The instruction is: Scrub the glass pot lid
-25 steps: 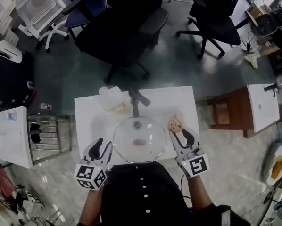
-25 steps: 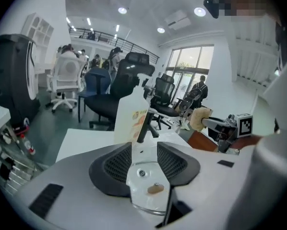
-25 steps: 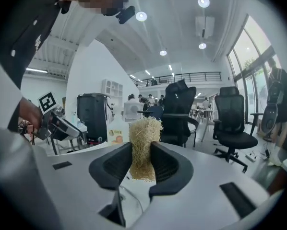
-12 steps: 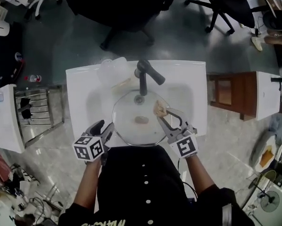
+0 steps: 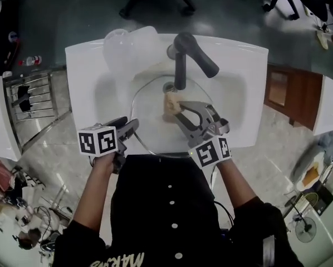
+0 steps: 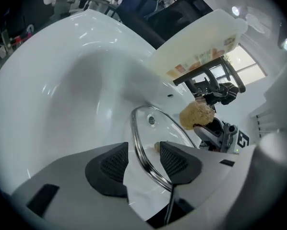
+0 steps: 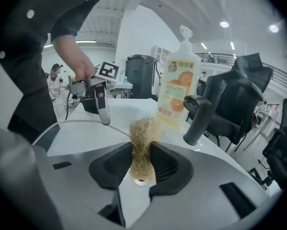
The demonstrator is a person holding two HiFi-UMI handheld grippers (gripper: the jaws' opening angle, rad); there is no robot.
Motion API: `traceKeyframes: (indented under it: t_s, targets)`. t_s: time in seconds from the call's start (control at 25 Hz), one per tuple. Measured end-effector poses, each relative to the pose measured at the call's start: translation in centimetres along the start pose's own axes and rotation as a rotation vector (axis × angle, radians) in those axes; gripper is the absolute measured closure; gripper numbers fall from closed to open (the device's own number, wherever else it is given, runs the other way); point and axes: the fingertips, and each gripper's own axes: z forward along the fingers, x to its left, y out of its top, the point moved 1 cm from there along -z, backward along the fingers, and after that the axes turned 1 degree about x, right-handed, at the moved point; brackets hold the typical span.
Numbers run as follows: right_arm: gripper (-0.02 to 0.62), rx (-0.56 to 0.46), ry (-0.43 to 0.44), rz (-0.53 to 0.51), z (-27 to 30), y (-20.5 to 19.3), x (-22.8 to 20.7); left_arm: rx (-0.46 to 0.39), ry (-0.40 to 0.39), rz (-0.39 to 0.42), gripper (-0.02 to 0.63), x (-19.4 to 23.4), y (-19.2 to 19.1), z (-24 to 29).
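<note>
The glass pot lid (image 5: 152,121) lies in the white sink (image 5: 83,71), its steel rim toward me. At the lid's left edge is my left gripper (image 5: 132,128). In the left gripper view its jaws (image 6: 142,150) stand open and have just been opening, with the lid (image 6: 155,128) rim running between the pads without being pressed. My right gripper (image 5: 176,111) is shut on a tan fibre scrubber (image 5: 171,101), held over the lid near the faucet. The right gripper view shows the scrubber (image 7: 142,143) pinched between the pads (image 7: 163,164), and the lid (image 7: 81,135) below.
A dark faucet (image 5: 190,60) arches over the basin, with the drain (image 5: 167,87) behind its spout. A soap bottle (image 5: 127,44) with an orange label (image 7: 178,92) stands at the sink's back left. A wire rack (image 5: 33,102) is on the left and a wooden stool (image 5: 282,90) on the right.
Both grippers came down into the basin. The right one carried the scrubber from the sink's right side to over the lid. The left one reached the lid's left rim, and its jaws opened.
</note>
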Motion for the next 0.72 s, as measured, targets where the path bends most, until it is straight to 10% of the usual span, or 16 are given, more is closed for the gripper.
traceKeyframes:
  t_s: [0.36,0.72]
  targets:
    - [0.465,-0.008,0.034,-0.156,3.5,-0.2,1.2,0.269,-0.112,0.037,0.428,0.0,-0.3,2.3]
    - [0.465,0.114,0.080,-0.440,7.2,-2.1,2.1,0.336,-0.080,0.100,0.460,0.7,-0.8,2.9]
